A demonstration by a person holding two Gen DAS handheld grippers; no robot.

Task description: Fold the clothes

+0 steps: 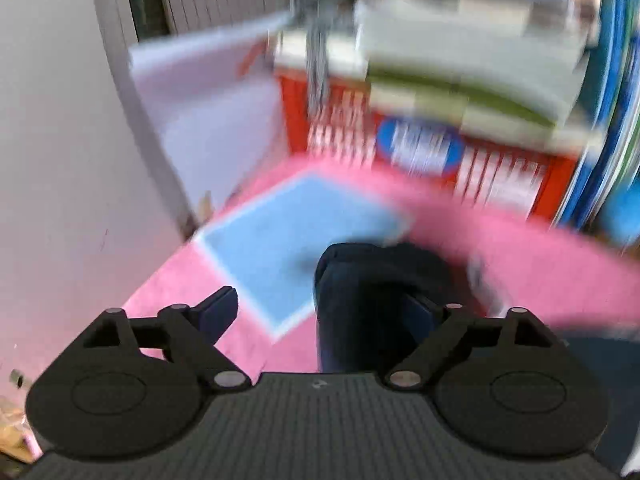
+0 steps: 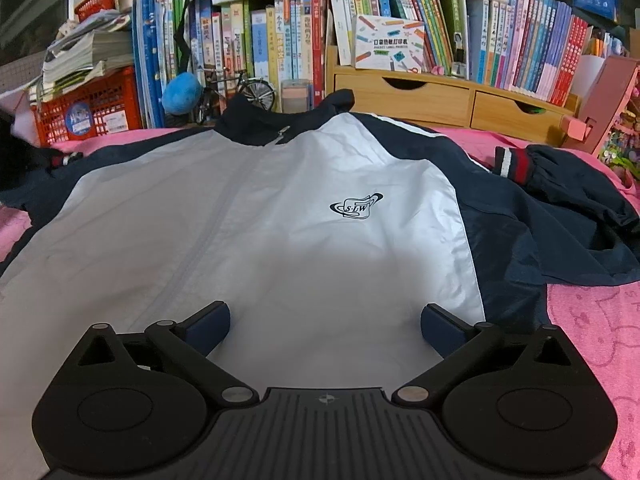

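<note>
Jacket [image 2: 256,208] spread front-up across pink bed cover [image 2: 592,344], collar toward far edge by bookshelf [image 2: 400,20]; white panel, navy sleeves, striped cuff [image 2: 510,164] near right edge. Seen whole only in right wrist view. Right gripper [image 2: 326,320] open above white hem, nothing between pads. Left wrist view blurred: left gripper [image 1: 332,312] open, navy sleeve fabric [image 1: 372,300] beside right finger, grip not evident. Blue patch [image 1: 288,232] and red crate [image 1: 400,144] beyond.

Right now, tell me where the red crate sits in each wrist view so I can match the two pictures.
Left wrist view: the red crate is upper centre, blurred, under stacked papers, behind the pink cover.
Right wrist view: red crate at the far left edge, below stacked papers, beside the books.
Shared landmark: the round blue sticker on the crate's front.
</note>
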